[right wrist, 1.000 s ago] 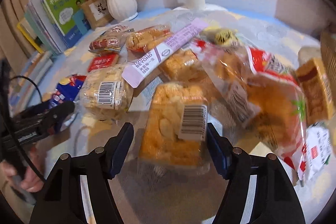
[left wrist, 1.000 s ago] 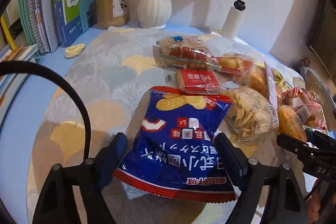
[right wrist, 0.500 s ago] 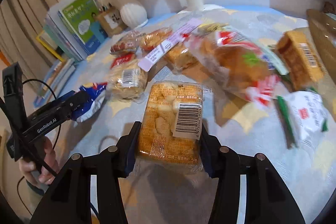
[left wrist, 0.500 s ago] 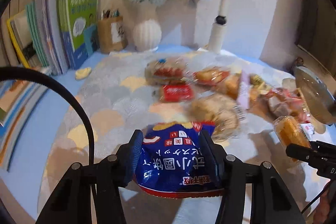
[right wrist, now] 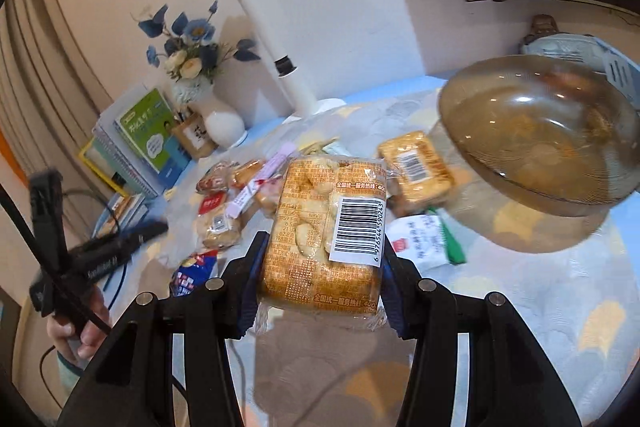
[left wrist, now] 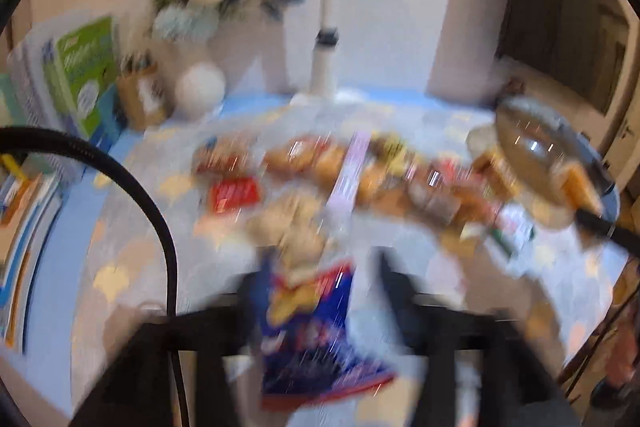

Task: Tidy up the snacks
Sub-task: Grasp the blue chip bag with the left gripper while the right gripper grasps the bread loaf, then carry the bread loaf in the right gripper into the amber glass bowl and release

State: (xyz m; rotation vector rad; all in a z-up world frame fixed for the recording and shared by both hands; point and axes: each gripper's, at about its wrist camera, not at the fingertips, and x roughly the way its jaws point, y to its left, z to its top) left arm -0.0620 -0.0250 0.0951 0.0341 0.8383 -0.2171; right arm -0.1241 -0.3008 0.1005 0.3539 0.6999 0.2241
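My left gripper (left wrist: 316, 291) is shut on a blue snack bag (left wrist: 308, 331) and holds it above the table; this view is blurred by motion. My right gripper (right wrist: 320, 263) is shut on an orange packet with a barcode (right wrist: 324, 227) and holds it lifted above the cloth. A pile of wrapped snacks (left wrist: 360, 179) lies on the patterned cloth, also in the right wrist view (right wrist: 240, 195). A brown glass bowl (right wrist: 540, 135) stands to the right of the lifted packet. The left gripper also shows in the right wrist view (right wrist: 132, 239), with the blue bag (right wrist: 192, 267) below it.
A white vase with flowers (right wrist: 220, 123), a pen holder (right wrist: 196, 139), upright books (right wrist: 148, 143) and a lamp post (right wrist: 280, 67) stand at the back. A second orange packet (right wrist: 416, 167) and a white sachet (right wrist: 424, 239) lie beside the bowl.
Both grippers have risen with their packets and swung to the right. The glass bowl has come into full view by the right gripper. The left view has become blurred.
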